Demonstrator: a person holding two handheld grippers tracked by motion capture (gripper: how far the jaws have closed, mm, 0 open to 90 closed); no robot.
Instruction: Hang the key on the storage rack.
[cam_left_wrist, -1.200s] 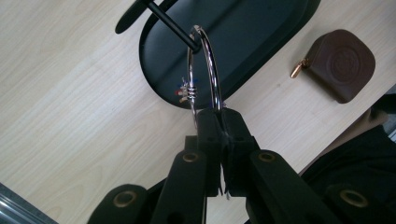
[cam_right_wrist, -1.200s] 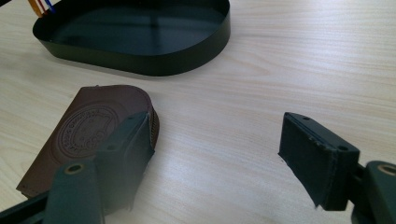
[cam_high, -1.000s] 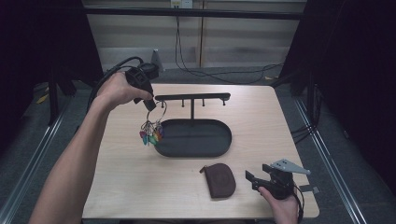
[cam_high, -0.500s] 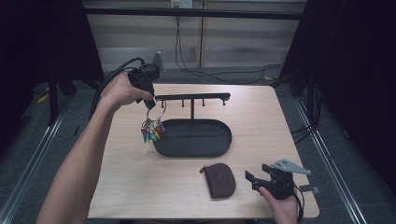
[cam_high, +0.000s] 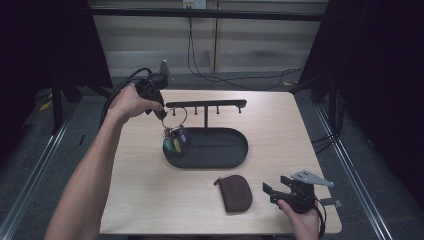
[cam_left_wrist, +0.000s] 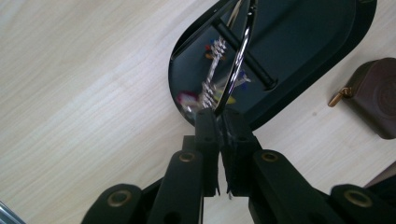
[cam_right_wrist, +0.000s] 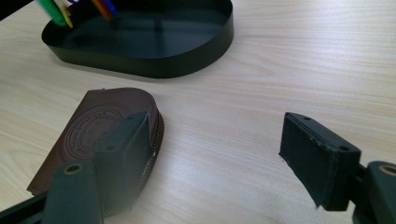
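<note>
- The left gripper (cam_left_wrist: 218, 122) has its jaws clamped on a thin metal key ring (cam_left_wrist: 239, 56), holding it above the left end of a black oval tray (cam_high: 235, 150).
- A bunch of colourful keys (cam_high: 173, 140) hangs from the ring; it is blurred, so the number of keys is unclear.
- A black hook rack (cam_high: 206, 104) stands over the tray.
- The right gripper (cam_right_wrist: 215, 154) rests on the wooden table (cam_high: 150, 195) with jaws spread wide, gripping nothing.
- A brown leather pouch (cam_right_wrist: 100, 135) lies just beside its left jaw.
</note>
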